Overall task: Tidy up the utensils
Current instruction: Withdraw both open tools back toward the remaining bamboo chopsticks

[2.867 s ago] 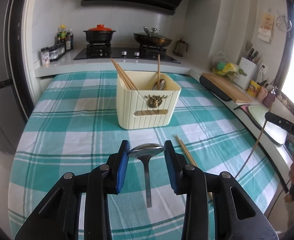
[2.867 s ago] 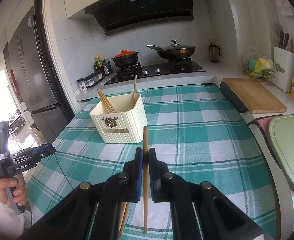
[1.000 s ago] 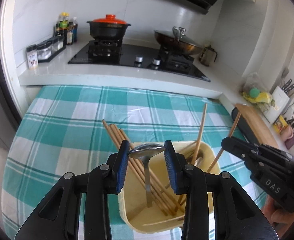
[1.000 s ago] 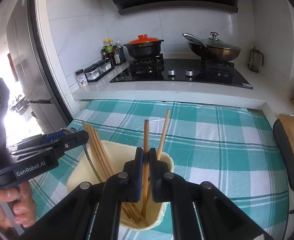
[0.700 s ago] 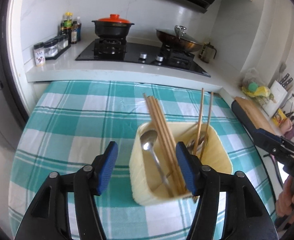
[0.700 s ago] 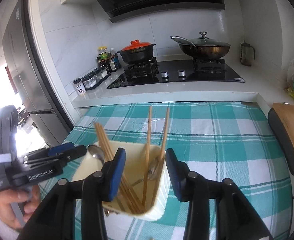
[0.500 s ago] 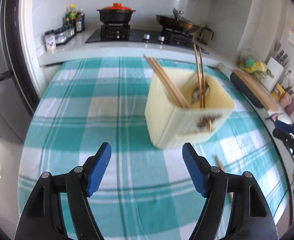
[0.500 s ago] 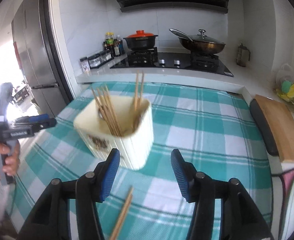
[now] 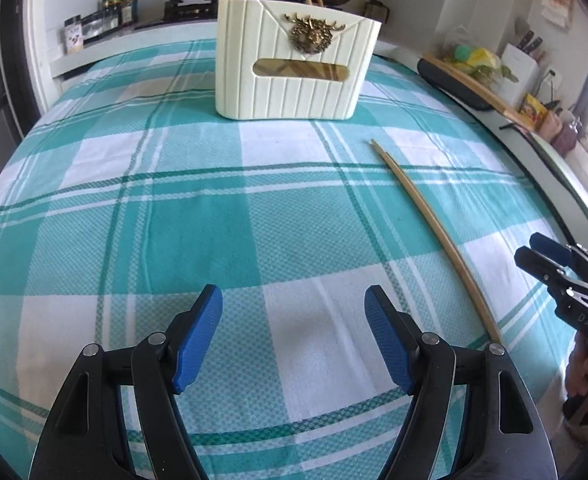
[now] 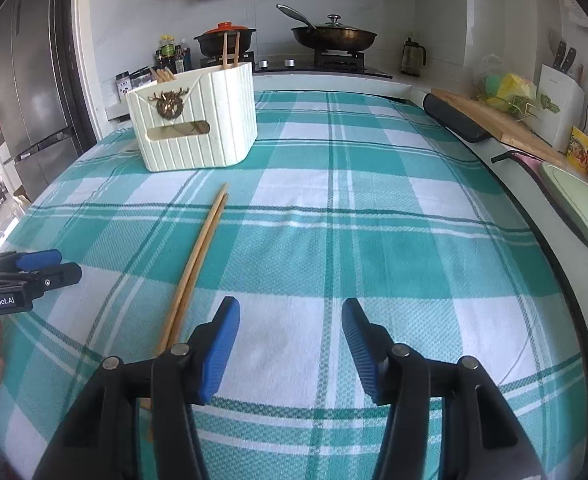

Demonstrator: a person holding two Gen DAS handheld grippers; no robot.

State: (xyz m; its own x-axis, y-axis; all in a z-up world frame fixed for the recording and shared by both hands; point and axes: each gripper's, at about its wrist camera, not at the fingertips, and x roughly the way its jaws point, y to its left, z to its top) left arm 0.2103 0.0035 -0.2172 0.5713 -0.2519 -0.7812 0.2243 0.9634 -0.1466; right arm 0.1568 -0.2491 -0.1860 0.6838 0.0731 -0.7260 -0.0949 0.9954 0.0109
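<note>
chopsticks (image 10: 198, 256) end hidden behind right tool (image 10: 290, 344)

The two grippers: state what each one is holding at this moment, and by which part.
Nothing is held. The left gripper and right gripper are both open and empty; the chopsticks lie untouched on the tablecloth.

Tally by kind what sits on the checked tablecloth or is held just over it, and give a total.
Loose chopsticks: 2
Cream utensil box: 1, with more chopsticks standing in it, too hidden to count
Grippers: 2, the left gripper and the right gripper, both open and empty
Total: 5
</note>
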